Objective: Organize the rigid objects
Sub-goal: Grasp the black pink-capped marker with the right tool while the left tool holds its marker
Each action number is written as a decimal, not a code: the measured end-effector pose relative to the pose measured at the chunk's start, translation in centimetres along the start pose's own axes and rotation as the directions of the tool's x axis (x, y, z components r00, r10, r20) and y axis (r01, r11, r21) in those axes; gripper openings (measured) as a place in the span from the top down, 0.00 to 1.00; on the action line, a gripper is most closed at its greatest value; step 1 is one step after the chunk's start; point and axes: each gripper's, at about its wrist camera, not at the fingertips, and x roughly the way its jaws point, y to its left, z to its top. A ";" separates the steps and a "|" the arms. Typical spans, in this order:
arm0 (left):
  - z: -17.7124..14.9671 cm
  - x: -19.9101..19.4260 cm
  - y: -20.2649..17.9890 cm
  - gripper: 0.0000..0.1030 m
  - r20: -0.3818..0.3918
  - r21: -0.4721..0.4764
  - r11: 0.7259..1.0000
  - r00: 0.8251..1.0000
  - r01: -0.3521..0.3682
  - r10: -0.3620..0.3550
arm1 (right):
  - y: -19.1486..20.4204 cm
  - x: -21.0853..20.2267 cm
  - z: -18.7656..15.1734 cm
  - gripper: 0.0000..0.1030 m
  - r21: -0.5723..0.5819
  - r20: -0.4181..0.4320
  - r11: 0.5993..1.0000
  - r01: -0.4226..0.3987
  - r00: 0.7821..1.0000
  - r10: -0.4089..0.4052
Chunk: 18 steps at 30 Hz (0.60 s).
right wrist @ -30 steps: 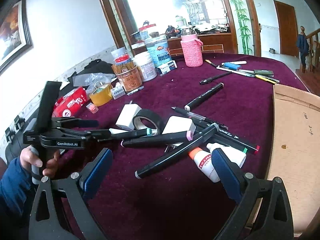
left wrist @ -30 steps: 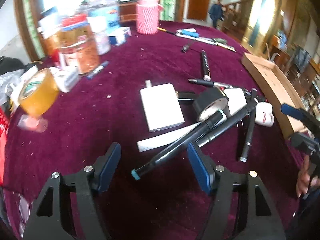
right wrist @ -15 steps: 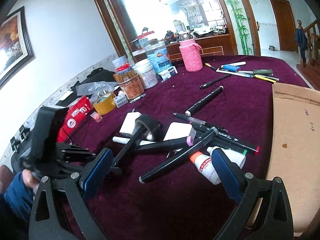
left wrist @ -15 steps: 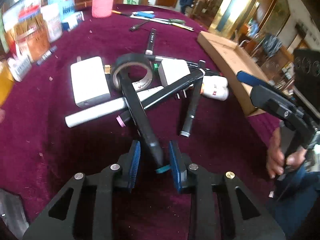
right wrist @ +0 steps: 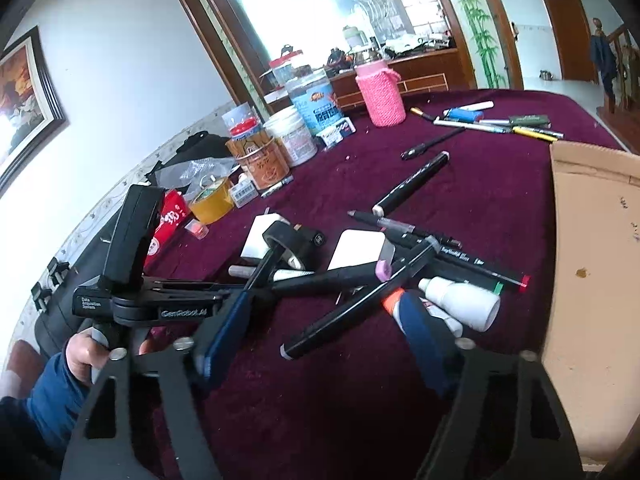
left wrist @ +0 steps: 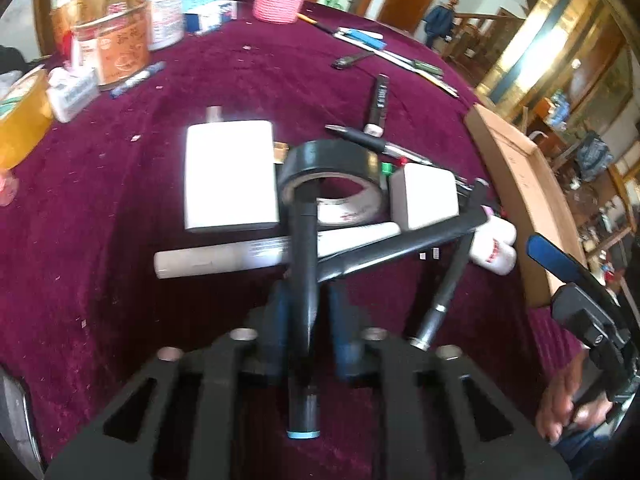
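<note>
- Two tongs in play: left tongs (left wrist: 306, 320) are clamped on a black marker (left wrist: 303, 280), pads pinching its barrel near the blue-capped end, so the tail sticks back between the arms.
- Marker's far end sits inside the tape roll (left wrist: 332, 178), resting on its rim; gripping the near end probably lets it be drawn out without shifting the roll.
- Right tongs (right wrist: 320, 326) have just been closing and stand part-open; a second marker (right wrist: 356, 304) lies between the pads, but pads don't press it as far as I can tell, so nothing is held.
- Rest of the pile is crossed over itself: white pen (left wrist: 256, 252) under the held marker, glue bottle (right wrist: 460, 298) touching the right pad's side, chargers (left wrist: 230, 176) just behind the roll.
- Cardboard box (right wrist: 592, 272) lies at the right of the counter (right wrist: 480, 184), beside the pile; likely the drop spot, which would explain why both tongs work from the near edge.
- Risk: lifting the marker may drag the tape roll or tip the crossed pens.
</note>
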 end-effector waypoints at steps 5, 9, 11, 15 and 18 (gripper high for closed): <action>-2.6 -2.0 0.9 0.88 0.036 -0.035 0.998 0.999 0.042 -0.041 | 0.0 0.6 -0.2 0.54 -0.005 -0.025 1.000 -0.006 1.000 0.006; -4.3 -2.9 1.8 0.88 0.045 -0.069 0.996 0.997 0.059 -0.056 | 1.1 1.8 -0.5 0.63 -0.063 -0.102 0.998 0.000 0.995 -0.006; -4.8 -3.0 2.5 0.88 0.041 -0.085 0.995 0.998 0.053 -0.050 | 2.4 2.3 -0.5 0.63 -0.091 -0.155 0.996 -0.007 0.988 -0.007; -5.3 -3.4 3.2 0.88 0.060 -0.088 0.995 0.997 0.055 -0.050 | 5.4 3.6 1.8 0.63 -0.282 -0.184 0.955 0.088 0.972 -0.144; -5.5 -3.5 3.7 0.88 0.070 -0.101 0.992 0.995 0.077 -0.070 | 5.4 6.6 4.1 0.63 -0.331 -0.227 0.939 0.094 0.958 -0.176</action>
